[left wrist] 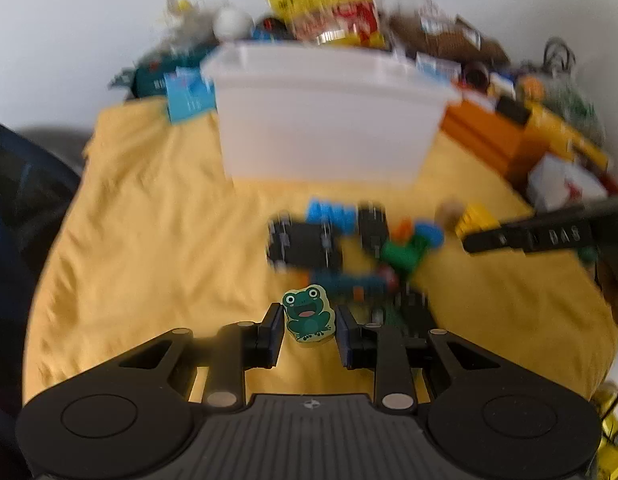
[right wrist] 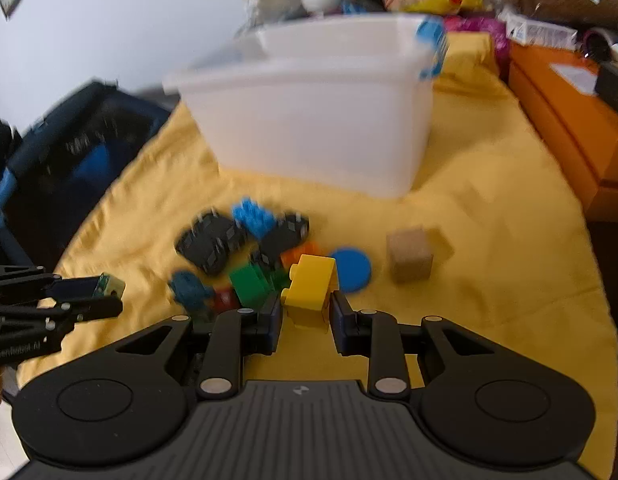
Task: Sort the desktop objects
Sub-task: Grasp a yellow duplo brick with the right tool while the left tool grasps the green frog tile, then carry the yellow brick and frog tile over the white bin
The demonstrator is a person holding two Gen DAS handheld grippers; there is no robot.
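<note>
the left gripper (left wrist: pixel 308 326) is closed on a green frog eraser (left wrist: pixel 308 313), held above the yellow cloth (left wrist: pixel 149 240). the right gripper (right wrist: pixel 305 314) grips a yellow toy brick (right wrist: pixel 311 290) – just near of the toy pile, with the white plastic bin (right wrist: pixel 321 120) farther back.

We read "DAS" on the right tool's (left wrist: pixel 549 234) black arm, "Genrobot AI" on the left tool's (right wrist: pixel 105 296) body. Packaging print behind is too blurred.
</note>
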